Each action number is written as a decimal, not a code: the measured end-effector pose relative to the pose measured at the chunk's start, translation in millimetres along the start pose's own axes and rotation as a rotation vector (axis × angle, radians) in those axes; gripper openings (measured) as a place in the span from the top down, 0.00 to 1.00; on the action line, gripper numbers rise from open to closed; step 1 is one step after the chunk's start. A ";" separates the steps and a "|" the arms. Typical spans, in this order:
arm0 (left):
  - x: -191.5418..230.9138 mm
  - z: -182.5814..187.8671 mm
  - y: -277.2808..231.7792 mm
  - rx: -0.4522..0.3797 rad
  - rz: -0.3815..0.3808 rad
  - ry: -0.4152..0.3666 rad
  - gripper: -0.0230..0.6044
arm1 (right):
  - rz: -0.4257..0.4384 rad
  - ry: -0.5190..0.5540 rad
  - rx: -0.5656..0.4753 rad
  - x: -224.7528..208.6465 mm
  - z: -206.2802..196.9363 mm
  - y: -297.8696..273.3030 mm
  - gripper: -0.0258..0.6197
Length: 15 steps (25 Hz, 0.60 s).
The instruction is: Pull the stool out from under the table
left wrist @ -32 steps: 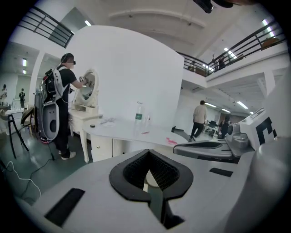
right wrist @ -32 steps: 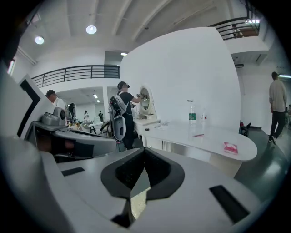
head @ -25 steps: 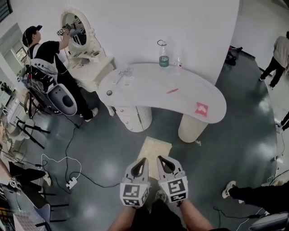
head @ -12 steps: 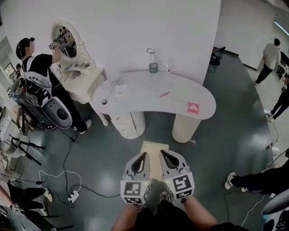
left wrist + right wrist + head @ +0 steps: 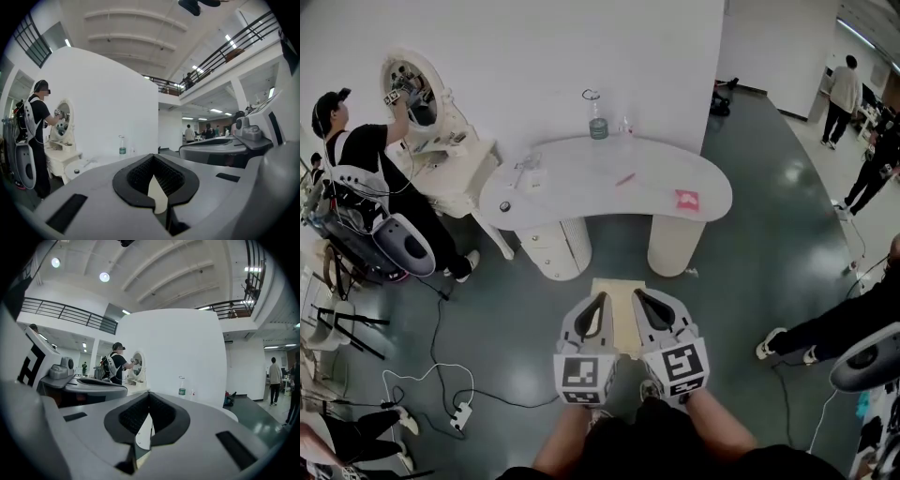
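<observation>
The stool [image 5: 617, 289] shows as a pale beige square top on the dark floor, just in front of the white kidney-shaped table [image 5: 581, 183] and its two round pedestals. My left gripper [image 5: 598, 300] and right gripper [image 5: 643, 296] hang side by side above the stool's near part and hide most of it. Both are shut with nothing between the jaws. In the left gripper view the shut jaws [image 5: 157, 180] point toward the table; the right gripper view shows the same [image 5: 147, 423].
A bottle [image 5: 597, 124], a pink patch [image 5: 686, 199] and a red pen [image 5: 625, 178] are on the table. A person [image 5: 366, 159] works at a white vanity [image 5: 441, 150] on the left. Cables and a power strip [image 5: 461, 411] lie left; a person's legs [image 5: 806, 337] reach in from the right.
The head view has pulled back and turned, so the table sits higher and smaller in the picture. Both grippers stay shut and close together over the stool.
</observation>
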<state>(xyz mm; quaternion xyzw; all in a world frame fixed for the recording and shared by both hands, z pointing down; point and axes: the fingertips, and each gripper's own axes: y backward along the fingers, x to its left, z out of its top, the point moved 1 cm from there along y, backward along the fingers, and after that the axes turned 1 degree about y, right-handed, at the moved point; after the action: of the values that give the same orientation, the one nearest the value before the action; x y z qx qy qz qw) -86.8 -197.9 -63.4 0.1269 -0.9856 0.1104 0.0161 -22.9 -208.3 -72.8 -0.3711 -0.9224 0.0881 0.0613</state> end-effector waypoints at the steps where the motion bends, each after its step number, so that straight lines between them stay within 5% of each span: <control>1: 0.4 1.6 1.0 -0.006 -0.008 0.000 0.95 | -0.010 -0.005 -0.005 1.0 2.4 1.1 0.95; 15: -3.5 14.3 0.2 -0.040 -0.072 0.030 0.95 | -0.046 0.091 -0.030 1.3 22.3 5.2 0.95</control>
<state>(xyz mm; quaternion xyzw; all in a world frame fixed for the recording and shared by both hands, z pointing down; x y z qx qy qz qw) -83.5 -200.0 -77.6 0.1602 -0.9821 0.0921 0.0373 -24.3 -206.3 -95.6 -0.3542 -0.9281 0.0561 0.0996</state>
